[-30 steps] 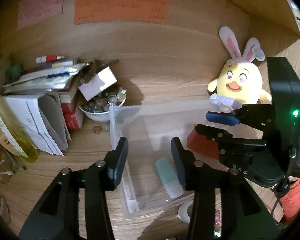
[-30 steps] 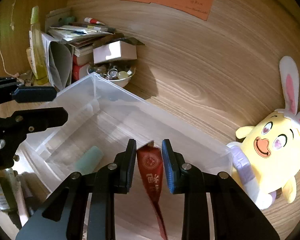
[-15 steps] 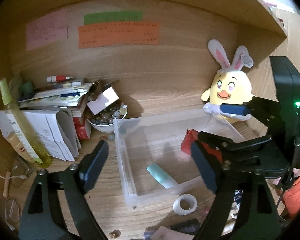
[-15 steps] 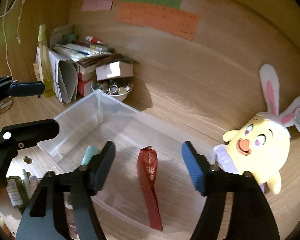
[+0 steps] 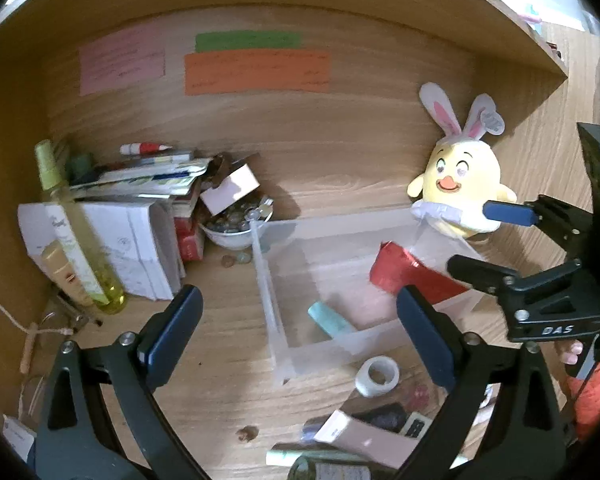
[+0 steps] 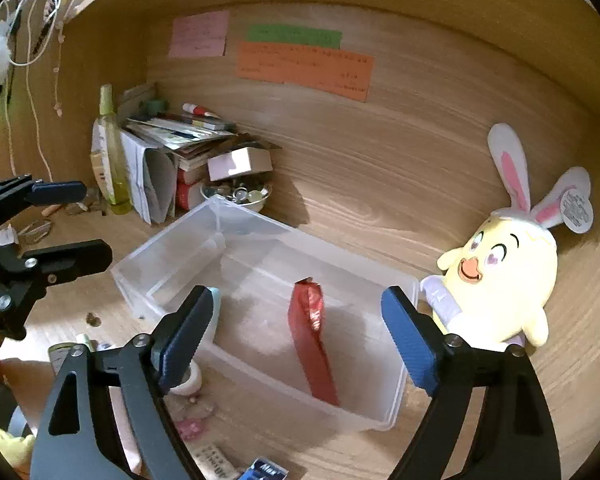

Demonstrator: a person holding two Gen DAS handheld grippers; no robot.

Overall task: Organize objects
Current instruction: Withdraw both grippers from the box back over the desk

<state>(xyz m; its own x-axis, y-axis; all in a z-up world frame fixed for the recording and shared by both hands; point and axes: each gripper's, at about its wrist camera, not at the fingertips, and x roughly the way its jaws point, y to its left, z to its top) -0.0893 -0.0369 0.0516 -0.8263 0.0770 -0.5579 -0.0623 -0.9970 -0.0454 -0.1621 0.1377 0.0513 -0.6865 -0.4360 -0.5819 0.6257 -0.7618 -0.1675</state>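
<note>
A clear plastic bin [image 5: 266, 276] [image 6: 392, 360] stands on the wooden desk. Inside it lie a red foil packet [image 5: 404, 276] [image 6: 312, 340] and a mint-green tube [image 5: 330, 320] [image 6: 216, 300]. My left gripper [image 5: 300, 332] is open and empty, held back from the bin's near left corner; it also shows at the left of the right wrist view [image 6: 66, 224]. My right gripper [image 6: 300, 332] is open and empty, above the bin's near edge; it also shows at the right of the left wrist view [image 5: 488, 240].
A yellow bunny-eared plush [image 5: 458, 188] [image 6: 504, 276] sits right of the bin. A bowl of small items [image 5: 236, 228], stacked books and papers [image 5: 140, 216] and a yellow bottle [image 5: 76, 240] stand at the left. A tape roll [image 5: 378, 376] and loose bottles [image 5: 340, 440] lie in front.
Both grippers opened wide and pulled back from the bin. The right one let go of the red packet, which now lies in the bin.
</note>
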